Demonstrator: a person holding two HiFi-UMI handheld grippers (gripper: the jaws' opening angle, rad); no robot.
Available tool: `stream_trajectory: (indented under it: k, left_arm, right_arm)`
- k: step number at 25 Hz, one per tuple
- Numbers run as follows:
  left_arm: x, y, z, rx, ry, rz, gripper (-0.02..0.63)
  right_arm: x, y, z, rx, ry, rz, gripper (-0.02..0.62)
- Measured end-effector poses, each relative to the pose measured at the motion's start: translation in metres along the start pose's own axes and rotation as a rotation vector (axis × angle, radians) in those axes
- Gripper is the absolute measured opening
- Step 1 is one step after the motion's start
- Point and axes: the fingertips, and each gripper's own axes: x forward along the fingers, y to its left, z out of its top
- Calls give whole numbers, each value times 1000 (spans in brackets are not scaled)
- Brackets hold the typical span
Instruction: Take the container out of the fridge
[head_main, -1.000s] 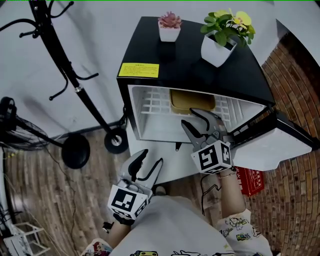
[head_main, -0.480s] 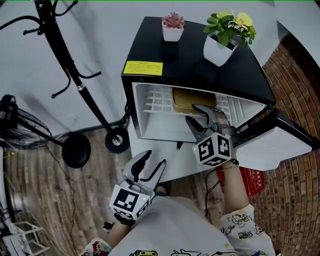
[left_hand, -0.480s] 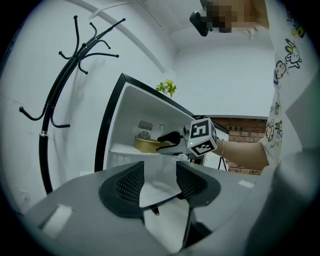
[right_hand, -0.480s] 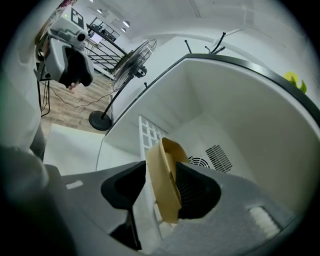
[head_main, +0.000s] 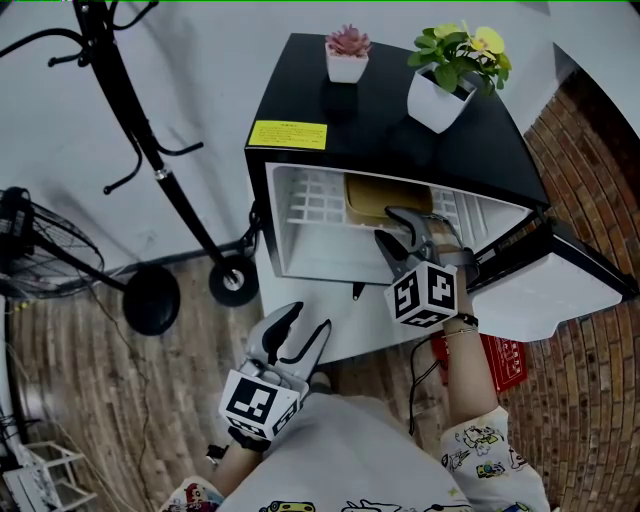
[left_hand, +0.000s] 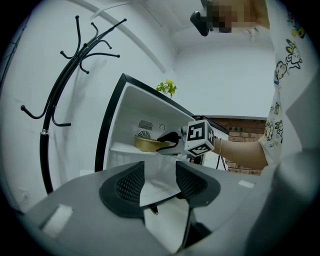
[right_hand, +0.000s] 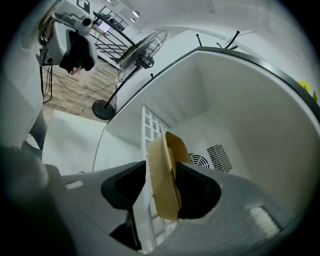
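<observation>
A tan shallow container sits on the white wire shelf inside the open black fridge. My right gripper reaches into the fridge, open, its fingers at the container's front edge. In the right gripper view the container's rim stands between the two pads of the right gripper, with a gap on the left side. My left gripper hangs low in front of the fridge, open and empty; its own view shows the left gripper facing the container.
The fridge door swings open to the right. Two potted plants stand on the fridge top. A black coat stand and a fan are at the left; a red box lies on the floor at the right.
My right gripper has pushed a little deeper into the fridge, up to the container's front edge. The left gripper has stayed where it was.
</observation>
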Motion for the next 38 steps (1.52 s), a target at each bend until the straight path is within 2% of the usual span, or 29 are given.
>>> stream_trajectory:
  k: [9, 16, 28, 38]
  left_arm:
    - [-1, -1, -1, -6, -7, 4, 187]
    - [-3, -2, -2, -10, -9, 14, 183]
    - [-7, -8, -2, -12, -11, 9, 176]
    - [-13, -10, 0, -3, -19, 15, 175]
  right_arm:
    - [-5, 0, -1, -57, 17, -22, 97]
    - [-9, 0, -2, -61, 15, -26, 48]
    - [-15, 14, -7, -125, 44, 18, 15]
    - [-25, 12, -7, -126, 51, -3, 12]
